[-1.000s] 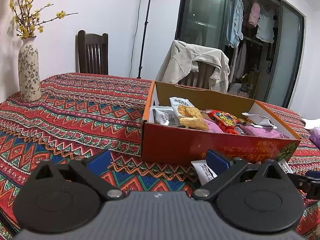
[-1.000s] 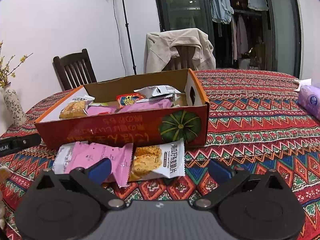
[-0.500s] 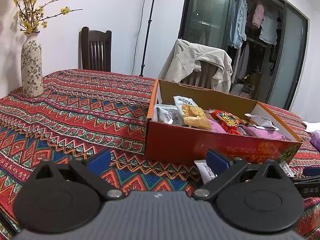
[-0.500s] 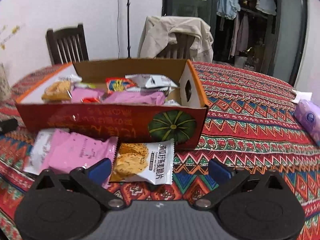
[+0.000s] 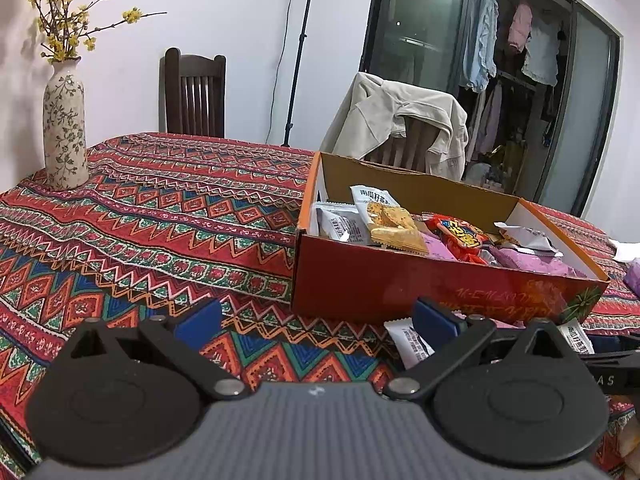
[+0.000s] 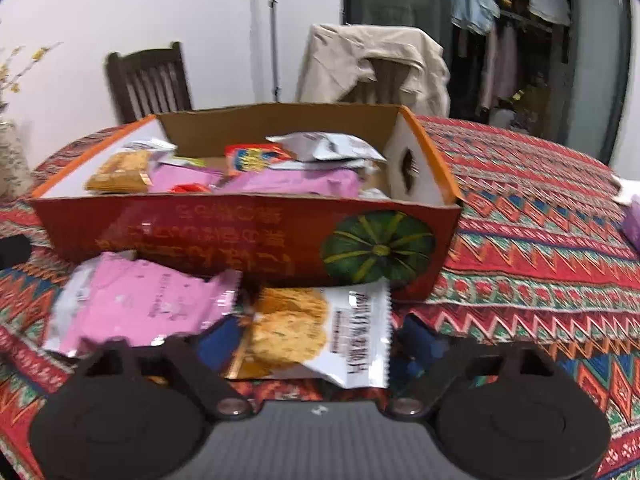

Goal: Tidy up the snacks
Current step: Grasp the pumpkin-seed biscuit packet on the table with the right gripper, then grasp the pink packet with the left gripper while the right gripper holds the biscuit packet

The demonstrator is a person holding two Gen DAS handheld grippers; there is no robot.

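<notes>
My left wrist camera sits low over the red zigzag-patterned tablecloth (image 5: 160,220), facing the long red cardboard snack box (image 5: 400,288) from near its left end. My right wrist camera looks from close in at the same box (image 6: 240,236) head-on, nearer its pumpkin-printed end. The 2 views share the box, the cloth and the beige jacket-draped chair (image 5: 400,120) (image 6: 372,64) behind.

White walls (image 5: 224,12) back a tabletop (image 5: 168,216) spread with a red zigzag-patterned cloth. A floral vase (image 5: 65,124) of yellow blossoms stands at its far left corner. Behind it are a dark wooden chair (image 5: 195,94), a second chair draped with a beige jacket (image 5: 396,120), a black stand pole (image 5: 298,52), and glass doors (image 5: 416,40) showing hung laundry and a reflected ceiling light.
</notes>
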